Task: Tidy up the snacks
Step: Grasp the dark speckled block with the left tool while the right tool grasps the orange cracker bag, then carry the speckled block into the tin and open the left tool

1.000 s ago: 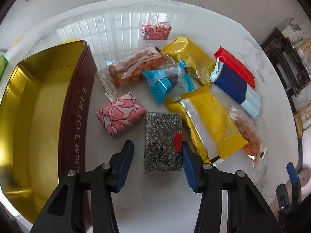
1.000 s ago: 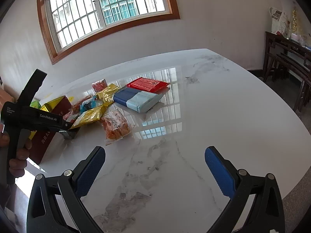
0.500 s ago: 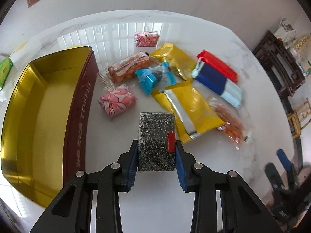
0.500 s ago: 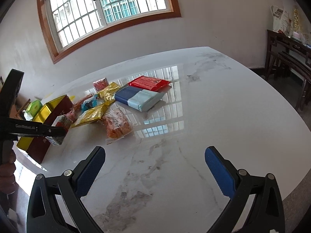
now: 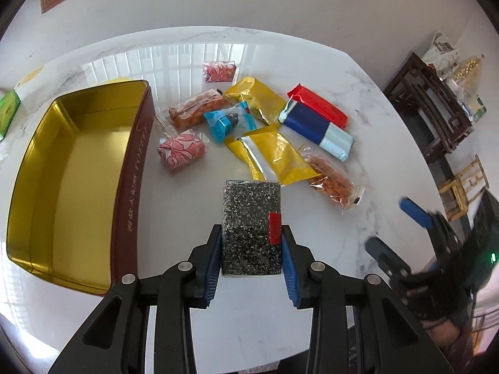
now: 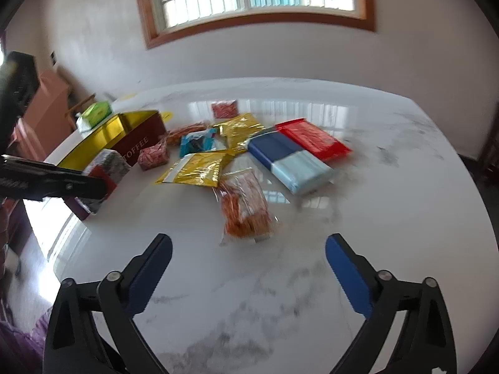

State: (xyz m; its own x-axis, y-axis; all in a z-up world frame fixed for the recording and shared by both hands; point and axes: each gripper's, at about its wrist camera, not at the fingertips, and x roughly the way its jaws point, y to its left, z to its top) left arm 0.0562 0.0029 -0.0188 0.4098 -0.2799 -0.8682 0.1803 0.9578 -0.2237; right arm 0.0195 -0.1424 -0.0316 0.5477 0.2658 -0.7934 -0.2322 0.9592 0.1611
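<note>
My left gripper (image 5: pixel 251 255) is shut on a black speckled snack bar (image 5: pixel 251 218) with a red label and holds it above the table, right of the open gold toffee tin (image 5: pixel 75 168). The bar also shows in the right wrist view (image 6: pixel 109 162), next to the tin (image 6: pixel 137 138). Several snack packets lie beyond: a pink floral one (image 5: pixel 181 150), a gold pouch (image 5: pixel 274 155), a blue and pale-blue pack (image 5: pixel 318 129), an orange snack bag (image 5: pixel 333 180). My right gripper (image 6: pixel 248 268) is open and empty, just short of the orange snack bag (image 6: pixel 244 208).
The white marble table (image 6: pixel 389 202) is round, with its edge close in front of both grippers. A green box (image 6: pixel 98 112) sits beyond the tin. Dark wooden furniture (image 5: pixel 433 106) stands off the table to the right. The right gripper shows in the left wrist view (image 5: pixel 402 230).
My left gripper closed on the speckled bar and lifted it off the table. My right gripper swung left toward the packets, now facing the orange snack bag.
</note>
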